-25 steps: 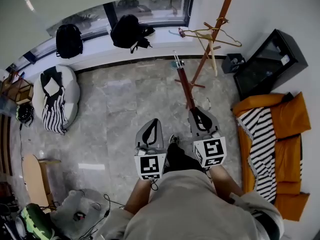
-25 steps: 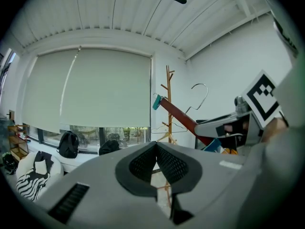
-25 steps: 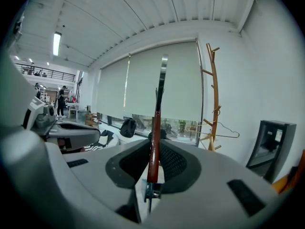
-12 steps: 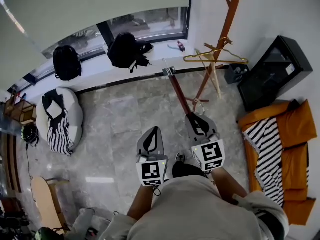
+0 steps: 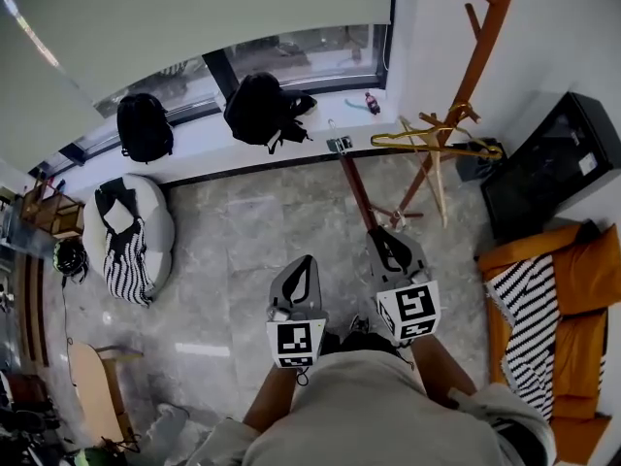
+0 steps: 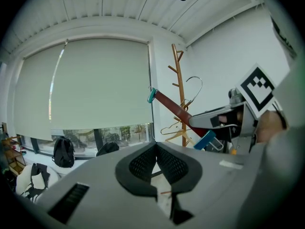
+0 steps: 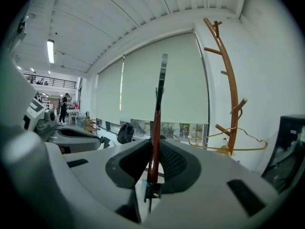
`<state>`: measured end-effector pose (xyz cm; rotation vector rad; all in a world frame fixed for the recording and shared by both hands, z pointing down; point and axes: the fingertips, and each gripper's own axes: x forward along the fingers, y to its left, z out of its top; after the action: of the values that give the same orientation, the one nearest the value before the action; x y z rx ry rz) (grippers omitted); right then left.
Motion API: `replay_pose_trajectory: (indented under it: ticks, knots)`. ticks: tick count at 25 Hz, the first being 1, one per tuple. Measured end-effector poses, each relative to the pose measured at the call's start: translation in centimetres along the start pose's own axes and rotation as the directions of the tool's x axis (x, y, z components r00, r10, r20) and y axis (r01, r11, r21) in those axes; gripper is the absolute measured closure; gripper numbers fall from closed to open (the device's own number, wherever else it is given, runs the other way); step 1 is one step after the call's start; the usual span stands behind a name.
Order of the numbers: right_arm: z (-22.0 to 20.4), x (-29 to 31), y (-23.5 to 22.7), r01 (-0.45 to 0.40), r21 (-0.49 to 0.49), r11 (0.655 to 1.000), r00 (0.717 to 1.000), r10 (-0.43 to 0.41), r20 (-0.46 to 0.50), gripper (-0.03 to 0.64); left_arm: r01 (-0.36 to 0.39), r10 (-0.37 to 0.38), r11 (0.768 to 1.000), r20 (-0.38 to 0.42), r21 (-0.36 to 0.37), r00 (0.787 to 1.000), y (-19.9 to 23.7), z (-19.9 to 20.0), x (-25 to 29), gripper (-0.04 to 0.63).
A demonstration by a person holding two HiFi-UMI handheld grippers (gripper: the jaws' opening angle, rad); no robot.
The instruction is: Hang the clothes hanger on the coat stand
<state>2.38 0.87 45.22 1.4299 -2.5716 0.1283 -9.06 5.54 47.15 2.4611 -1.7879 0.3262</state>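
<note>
Gripping a dark-red wooden clothes hanger (image 5: 353, 184), the right hand-held gripper (image 5: 375, 233) faces a brown wooden coat stand (image 5: 477, 58) at one o'clock, while the left hand-held gripper (image 5: 308, 260) is closed and empty.

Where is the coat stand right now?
Head view, upper right: the coat stand stands against the white wall, just right of the clothes hanger held by the right hand-held gripper.

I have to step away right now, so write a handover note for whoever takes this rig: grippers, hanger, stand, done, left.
Right gripper: shut on the red-brown clothes hanger, held out ahead.
Left gripper: shut, empty.
Coat stand: ahead to the right by the wall; a gold wire hanger hangs on it.
Done: hanger in hand.
Left: reach the stand, hang it on a free peg, release.
</note>
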Motion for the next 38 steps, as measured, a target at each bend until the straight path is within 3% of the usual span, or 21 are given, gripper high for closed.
replay_pose_trajectory:
  ticks: [7, 12, 16, 19, 24, 31, 38]
  knots:
    - [-0.2, 5.6, -1.5, 0.035, 0.009, 0.999, 0.999, -0.035, -0.033, 0.561, 0.057, -0.057, 0.998, -0.022, -0.009, 0.998, 3.9, -0.7, 6.5, 0.586]
    - [0.9, 10.0, -3.0, 0.07, 0.003, 0.998, 0.996, -0.07, -0.059, 0.561, 0.172, -0.172, 0.985, 0.008, 0.011, 0.985, 6.7, 0.7, 13.1, 0.586]
    - [2.8, 14.7, -2.9, 0.027, -0.017, 0.999, 0.995, -0.029, -0.097, 0.561, 0.248, -0.25, 0.968, 0.043, 0.05, 0.967, 10.1, 3.7, 17.8, 0.586]
    - [4.5, 17.9, -3.3, 0.054, -0.027, 0.998, 0.993, -0.057, -0.101, 0.561, 0.324, -0.328, 0.944, 0.055, 0.07, 0.943, 12.1, 5.1, 20.9, 0.586]
    - [6.0, 20.9, -4.8, 0.124, 0.006, 0.992, 0.986, -0.123, -0.115, 0.561, 0.456, -0.457, 0.89, 0.052, 0.03, 0.888, 13.3, 5.8, 24.6, 0.586]
    - [7.2, 17.1, -9.0, 0.215, -0.027, 0.976, 0.958, -0.216, -0.19, 0.561, 0.612, -0.612, 0.79, 0.089, 0.033, 0.786, 8.2, 7.5, 27.4, 0.586]
    - [8.6, 13.1, -12.8, 0.293, -0.017, 0.956, 0.935, -0.29, -0.205, 0.561, 0.686, -0.687, 0.726, 0.107, 0.056, 0.718, 2.4, 9.1, 28.3, 0.586]
